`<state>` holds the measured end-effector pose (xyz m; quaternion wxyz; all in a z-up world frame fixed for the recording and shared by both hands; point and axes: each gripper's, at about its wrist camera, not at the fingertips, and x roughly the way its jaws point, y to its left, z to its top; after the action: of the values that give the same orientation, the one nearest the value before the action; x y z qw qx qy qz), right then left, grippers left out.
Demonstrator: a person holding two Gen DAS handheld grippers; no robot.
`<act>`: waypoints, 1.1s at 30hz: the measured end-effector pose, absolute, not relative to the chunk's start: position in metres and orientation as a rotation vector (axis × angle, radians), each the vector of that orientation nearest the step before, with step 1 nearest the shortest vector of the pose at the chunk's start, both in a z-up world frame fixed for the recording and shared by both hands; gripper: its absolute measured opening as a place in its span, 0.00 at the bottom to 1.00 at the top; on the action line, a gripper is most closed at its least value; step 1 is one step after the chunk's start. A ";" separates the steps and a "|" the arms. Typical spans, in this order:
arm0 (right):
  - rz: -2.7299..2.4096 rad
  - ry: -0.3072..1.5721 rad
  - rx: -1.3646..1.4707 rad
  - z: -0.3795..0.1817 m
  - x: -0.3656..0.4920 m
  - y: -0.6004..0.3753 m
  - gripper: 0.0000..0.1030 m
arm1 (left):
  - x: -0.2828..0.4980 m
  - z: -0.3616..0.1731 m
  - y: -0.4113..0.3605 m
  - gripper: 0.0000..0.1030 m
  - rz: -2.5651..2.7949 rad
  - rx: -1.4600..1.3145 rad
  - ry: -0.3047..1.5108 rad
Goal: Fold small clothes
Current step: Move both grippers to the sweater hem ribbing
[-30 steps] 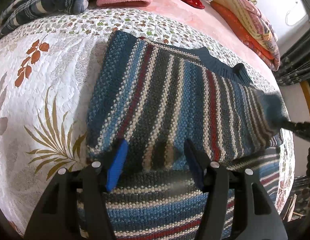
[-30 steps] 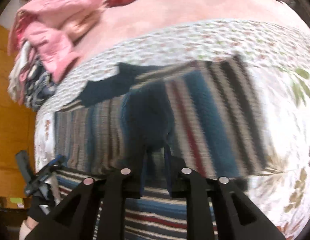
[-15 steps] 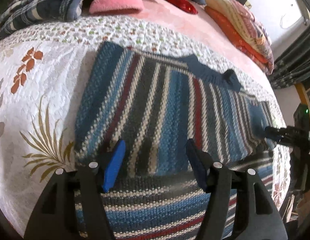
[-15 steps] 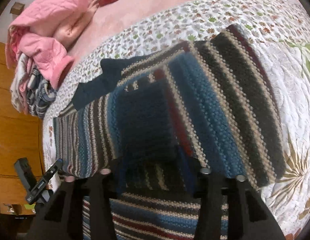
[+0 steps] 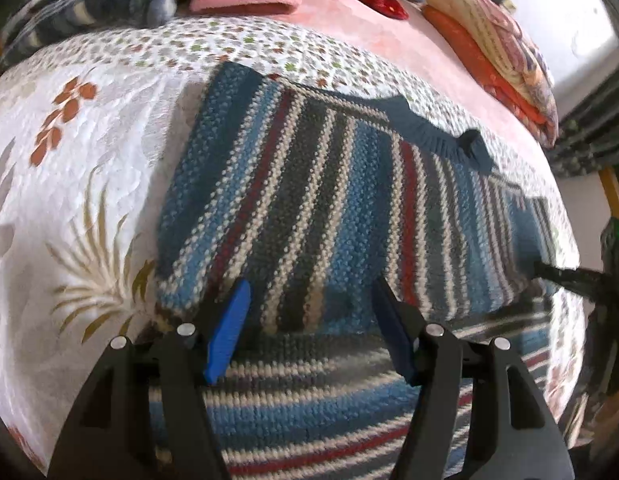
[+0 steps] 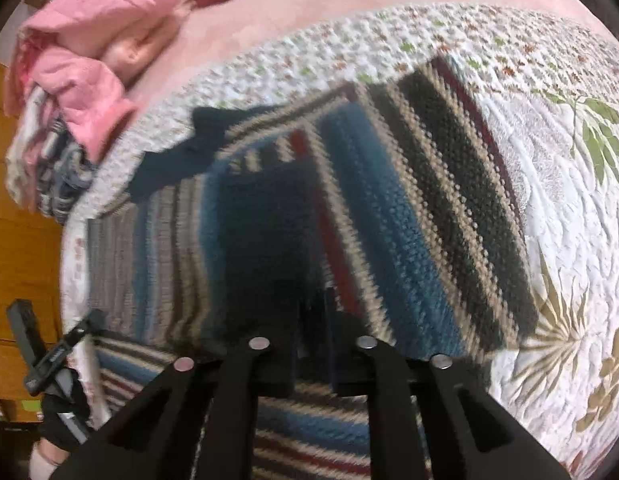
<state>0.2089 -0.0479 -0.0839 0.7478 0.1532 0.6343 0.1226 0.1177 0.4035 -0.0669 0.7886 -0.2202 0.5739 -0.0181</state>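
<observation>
Since a second ago my right tongs [image 6: 313,320] have closed narrow on the sweater [image 5: 309,208], left tongs [image 5: 309,320] wide; one-sided pulling could skew the fold.

We see the right hand-held gripper [image 6: 312,320] from behind, its black fingers [image 6: 341,344] close together with only a narrow gap; whether they pinch knit is blurred. Under it lies a striped sweater [image 6: 409,216], folded over itself, stripes blue, black, beige and dark red, its dark blue collar [image 6: 177,152] pointing left. The sweater rests on a white quilt [image 6: 569,216] with leaf prints, on a bed with a pink sheet [image 6: 329,4]. A pile of pink clothes [image 6: 81,44] sits at upper left. At lower left the left hand-held gripper [image 6: 75,336] touches the sweater's edge, beside wooden panels [image 6: 17,248].
</observation>
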 end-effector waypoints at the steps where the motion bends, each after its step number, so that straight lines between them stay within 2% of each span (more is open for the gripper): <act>1: 0.285 1.372 0.346 -0.073 0.203 -0.049 0.24 | 0.114 -0.061 0.404 0.61 -0.033 -0.486 1.242; 3: 0.301 1.351 0.332 -0.052 0.191 -0.052 0.28 | 0.101 -0.046 0.405 0.61 -0.034 -0.500 1.261; 7: 0.332 1.317 0.279 -0.010 0.141 -0.062 0.46 | 0.063 -0.019 0.405 0.66 -0.018 -0.502 1.313; 12: 0.348 1.342 0.272 0.000 0.061 -0.073 0.60 | -0.012 -0.001 0.401 0.73 0.008 -0.457 1.388; 21: 0.285 1.454 0.320 -0.044 -0.057 -0.109 0.62 | -0.124 -0.030 0.397 0.73 0.040 -0.510 1.496; 33: 0.216 1.596 0.336 -0.082 -0.097 -0.111 0.62 | -0.157 -0.062 0.367 0.73 0.035 -0.478 1.577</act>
<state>-0.0971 -0.1109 -0.0824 0.6803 0.1496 0.7110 0.0963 -0.1565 0.3667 -0.0617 0.6792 -0.2129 0.7023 0.0154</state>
